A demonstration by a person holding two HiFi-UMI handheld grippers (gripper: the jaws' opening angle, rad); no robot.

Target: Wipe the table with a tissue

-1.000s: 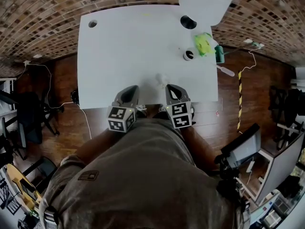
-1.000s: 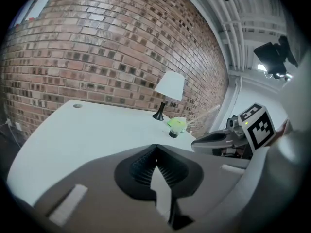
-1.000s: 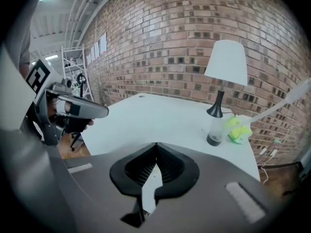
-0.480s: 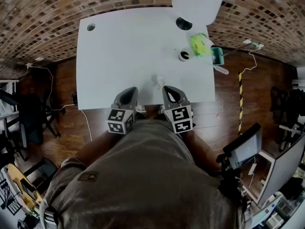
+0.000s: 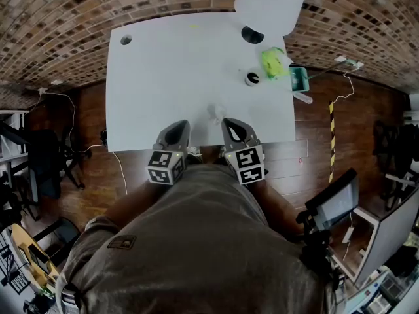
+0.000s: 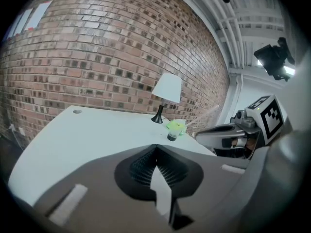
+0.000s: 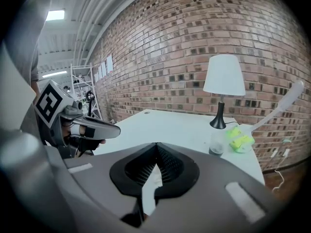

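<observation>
A small crumpled white tissue lies on the white table near its front edge. Both grippers hover side by side over that edge. My left gripper is shut, left of the tissue and apart from it. My right gripper is shut too, with its tip just right of the tissue; I cannot tell if it touches. In the left gripper view the jaws meet with nothing gripped. The right gripper view shows its jaws closed as well. The tissue is hidden in both gripper views.
A white-shaded lamp stands at the table's far right, with a small dark cup and a green object nearer me. A teal container sits past the right edge. A cable hole marks the far left corner.
The head view has shifted a little. Both grippers stay shut at the front edge, and the tissue lies at the same spot on the table.
</observation>
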